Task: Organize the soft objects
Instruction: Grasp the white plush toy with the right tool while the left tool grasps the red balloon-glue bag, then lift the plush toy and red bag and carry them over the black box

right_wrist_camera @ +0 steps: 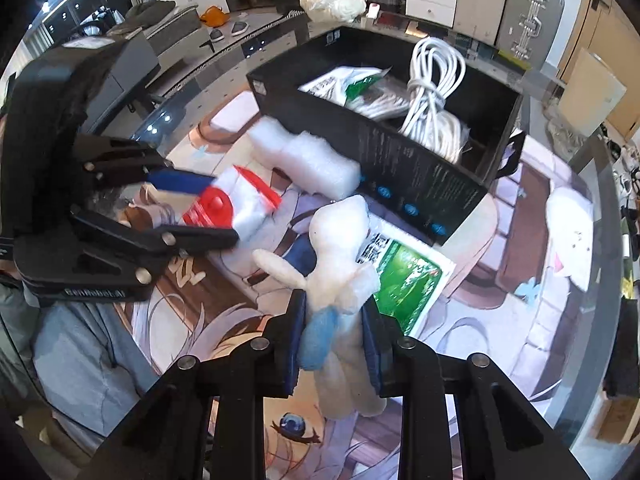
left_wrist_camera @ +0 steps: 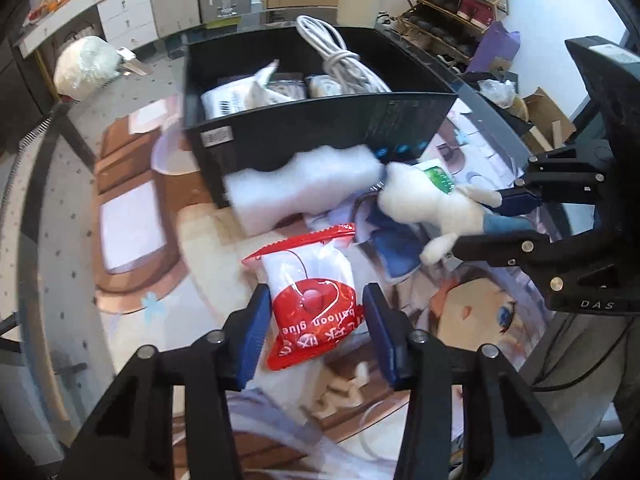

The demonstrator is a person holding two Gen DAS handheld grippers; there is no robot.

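A big black box (left_wrist_camera: 320, 128) sits on the picture mat (left_wrist_camera: 136, 216), with a white cord (right_wrist_camera: 432, 92) inside. A puffy white foam piece (left_wrist_camera: 304, 184) leans on its front. The right gripper (right_wrist_camera: 332, 344) squeezes a white plush toy (right_wrist_camera: 340, 264) tight. The left gripper (left_wrist_camera: 316, 320) is wide open around a red and white bag (left_wrist_camera: 312, 300).

Two black grippers, left gripper (left_wrist_camera: 314, 316) and right gripper (right_wrist_camera: 334, 334): blue pads, silver screws, white lettering.
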